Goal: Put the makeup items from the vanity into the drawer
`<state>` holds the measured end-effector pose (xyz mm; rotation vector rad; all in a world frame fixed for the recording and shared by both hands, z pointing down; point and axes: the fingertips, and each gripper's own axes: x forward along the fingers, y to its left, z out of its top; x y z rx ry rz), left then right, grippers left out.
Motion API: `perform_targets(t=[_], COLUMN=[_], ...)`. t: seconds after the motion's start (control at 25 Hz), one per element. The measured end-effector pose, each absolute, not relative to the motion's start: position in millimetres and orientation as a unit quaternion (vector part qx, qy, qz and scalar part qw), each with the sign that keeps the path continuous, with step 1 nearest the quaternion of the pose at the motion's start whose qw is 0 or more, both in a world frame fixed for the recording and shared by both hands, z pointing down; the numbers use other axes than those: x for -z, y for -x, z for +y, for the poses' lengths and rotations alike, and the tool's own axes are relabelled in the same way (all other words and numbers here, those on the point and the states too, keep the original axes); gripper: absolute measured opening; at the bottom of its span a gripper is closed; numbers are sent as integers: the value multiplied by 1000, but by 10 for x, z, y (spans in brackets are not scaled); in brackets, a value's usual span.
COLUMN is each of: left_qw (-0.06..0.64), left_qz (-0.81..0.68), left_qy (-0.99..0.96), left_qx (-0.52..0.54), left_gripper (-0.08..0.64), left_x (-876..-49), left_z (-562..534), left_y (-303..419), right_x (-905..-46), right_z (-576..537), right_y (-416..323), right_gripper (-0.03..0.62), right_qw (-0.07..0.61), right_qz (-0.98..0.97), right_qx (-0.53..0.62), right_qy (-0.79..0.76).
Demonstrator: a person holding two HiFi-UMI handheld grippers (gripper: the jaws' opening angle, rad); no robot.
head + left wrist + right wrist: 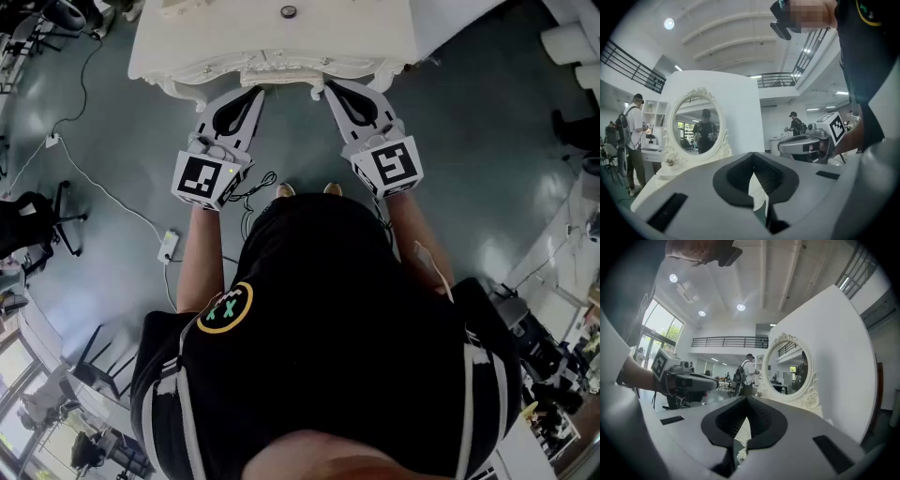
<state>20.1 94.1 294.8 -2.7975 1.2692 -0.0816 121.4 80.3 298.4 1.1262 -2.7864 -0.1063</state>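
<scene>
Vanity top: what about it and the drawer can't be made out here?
Head view: vanity top cut off by the upper edge; one dark round item, too small to name.
Head view: drawer front hidden beneath the vanity's edge.
Gripper views: the left tool and right tool block most of that top; the mirror shows.

- Big open lab hall: mezzanine railing (729, 341), ceiling spotlights (741, 307) above the right gripper (746, 404).
- Cables (103, 192), office chair (66, 225) left of the left gripper (251, 94).
</scene>
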Motion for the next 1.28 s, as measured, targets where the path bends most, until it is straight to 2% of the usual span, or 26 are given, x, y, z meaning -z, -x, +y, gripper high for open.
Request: perform_targets(t=[0.64, 0.76, 0.96, 1.08, 1.24, 1.28], left_qw=[31, 30, 31, 29, 29, 29], left_qz=[411, 410, 413, 415, 416, 416], left_qy=[910, 911, 910, 909, 908, 908], left_qx=[34, 33, 33, 36, 37, 37], left_gripper=[18, 20, 19, 20, 20, 20], left_x=[-2965, -2971, -2975, -3011, -3031, -3023], left_z=[931, 944, 963, 948, 933, 932], left_y=[-241, -230, -204, -206, -215, -220], right_x=[-3053, -3047, -3048, -3110, -3200, -3207], right_z=[796, 793, 802, 773, 752, 757], right_y=[-1201, -1199, -1184, -1191, -1176, -1170], right_gripper=[21, 55, 195, 334, 576, 598], right_qw=[68, 63, 62, 63, 63, 66], right_qz=[-929, -929, -932, -933, -937, -938], right_qx=[15, 11, 6, -8, -29, -31], right_qy=[-364, -364, -358, -355, -343, -339])
